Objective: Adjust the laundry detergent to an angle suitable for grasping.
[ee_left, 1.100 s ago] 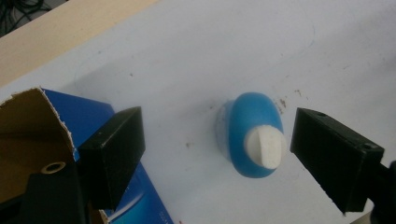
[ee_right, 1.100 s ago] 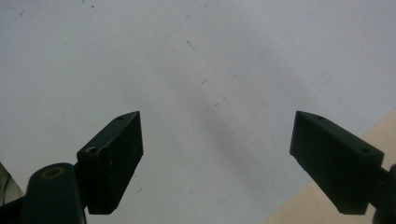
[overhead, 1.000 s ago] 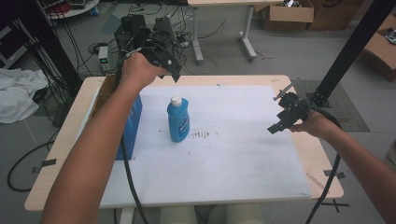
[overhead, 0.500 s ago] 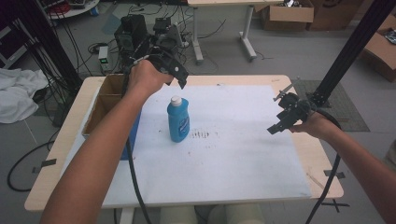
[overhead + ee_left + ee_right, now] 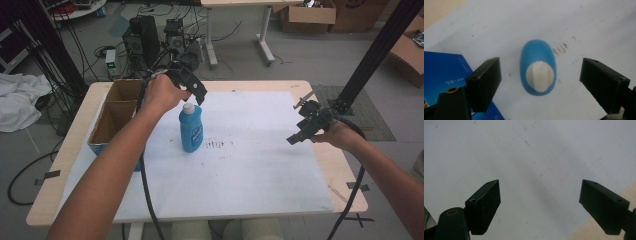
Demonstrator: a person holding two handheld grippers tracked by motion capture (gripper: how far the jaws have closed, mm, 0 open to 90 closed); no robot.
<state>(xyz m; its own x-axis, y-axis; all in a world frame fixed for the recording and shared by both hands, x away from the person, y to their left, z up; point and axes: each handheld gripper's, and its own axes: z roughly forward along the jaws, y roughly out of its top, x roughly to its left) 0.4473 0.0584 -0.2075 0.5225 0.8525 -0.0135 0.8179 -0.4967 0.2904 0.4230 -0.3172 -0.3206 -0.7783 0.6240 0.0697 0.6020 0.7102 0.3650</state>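
Observation:
A blue bottle (image 5: 191, 129) with a white cap stands upright on the white sheet (image 5: 250, 165), left of centre. My left gripper (image 5: 197, 90) hovers just above its cap, jaws open. From the left gripper view I look straight down on the bottle (image 5: 538, 67), and its cap lies between the two spread jaws without touching either. My right gripper (image 5: 300, 134) is held open above the sheet's right side, with nothing between its jaws; below it is bare white sheet (image 5: 524, 157).
An open cardboard box (image 5: 116, 116) with blue sides stands at the table's left edge, close to the bottle; its blue wall (image 5: 441, 72) lies beside the left jaw. A black frame post (image 5: 370, 60) rises at the right. Wooden table edge (image 5: 596, 230) borders the sheet.
My left gripper has moved right and slightly down from over the box to above the bottle's cap. The right gripper has stayed in place.

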